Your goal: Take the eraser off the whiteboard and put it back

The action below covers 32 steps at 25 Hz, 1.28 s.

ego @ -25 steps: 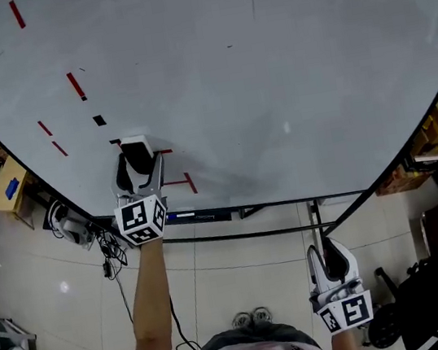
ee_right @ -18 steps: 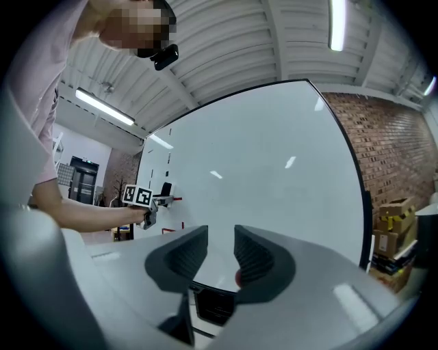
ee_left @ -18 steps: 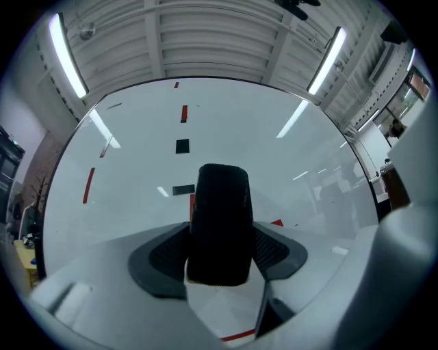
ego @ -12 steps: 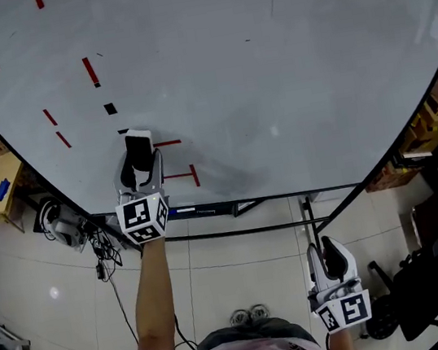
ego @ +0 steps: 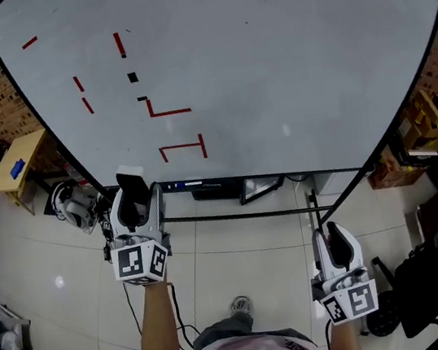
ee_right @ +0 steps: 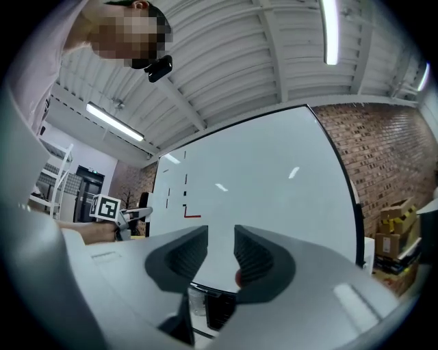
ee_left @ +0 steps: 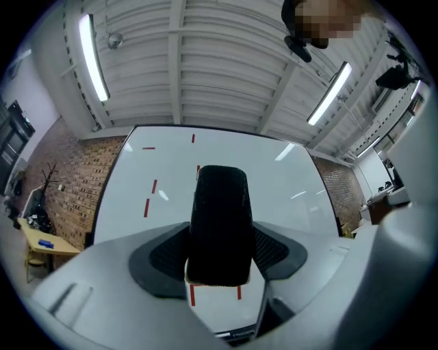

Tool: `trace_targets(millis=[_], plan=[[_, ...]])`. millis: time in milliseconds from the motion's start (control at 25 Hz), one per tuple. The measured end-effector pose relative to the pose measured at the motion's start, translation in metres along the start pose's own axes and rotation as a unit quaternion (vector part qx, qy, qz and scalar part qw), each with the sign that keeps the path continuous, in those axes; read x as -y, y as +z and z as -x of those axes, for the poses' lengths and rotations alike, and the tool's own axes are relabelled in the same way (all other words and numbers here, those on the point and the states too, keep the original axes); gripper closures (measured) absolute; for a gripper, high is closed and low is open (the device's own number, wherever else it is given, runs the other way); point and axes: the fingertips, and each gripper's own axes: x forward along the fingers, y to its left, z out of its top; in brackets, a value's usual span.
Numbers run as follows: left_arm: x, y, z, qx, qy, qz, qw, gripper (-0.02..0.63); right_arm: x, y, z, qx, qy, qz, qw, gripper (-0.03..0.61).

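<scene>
Below the whiteboard (ego: 282, 53), eraser (ee_left: 219, 225): off the board, carried over the tiled floor (ego: 241, 261).
Left gripper (ego: 133, 193): jaws clamped on the eraser's sides.
Right gripper (ee_right: 220, 251): jaws slightly apart, nothing between them.

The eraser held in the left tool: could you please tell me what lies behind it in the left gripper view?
The whiteboard, with red marks showing left of and below the eraser. Any marks directly behind the eraser are covered.
</scene>
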Motion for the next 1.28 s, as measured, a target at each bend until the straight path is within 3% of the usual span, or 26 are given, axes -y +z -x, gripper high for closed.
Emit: trace_targets(millis=[400,760,960,1120,1280], plan=[[0.064,0.078,0.215,-0.007,0.035,0.007,0.9993,0.345,-0.012,0.029,0.142,0.014,0.017,-0.032,0.999,0.466],[0.077,0.119,0.31,0.018,0.032,0.03,0.9989,0.345,-0.039,0.068,0.226,0.044,-0.009,-0.021,0.999,0.466],[0.071,0.13,0.355,0.008,0.011,0.038,0.9992,0.345,-0.065,0.084,0.266,0.043,-0.041,0.016,0.998,0.465],[0.061,0.132,0.394,-0.009,0.003,0.038,0.9992,0.344,-0.084,0.099,0.295,0.045,-0.068,0.08,0.993,0.462],[0.064,0.132,0.432,-0.017,0.01,0.047,0.9987,0.345,-0.099,0.111,0.311,0.055,-0.066,0.1,0.991,0.431]])
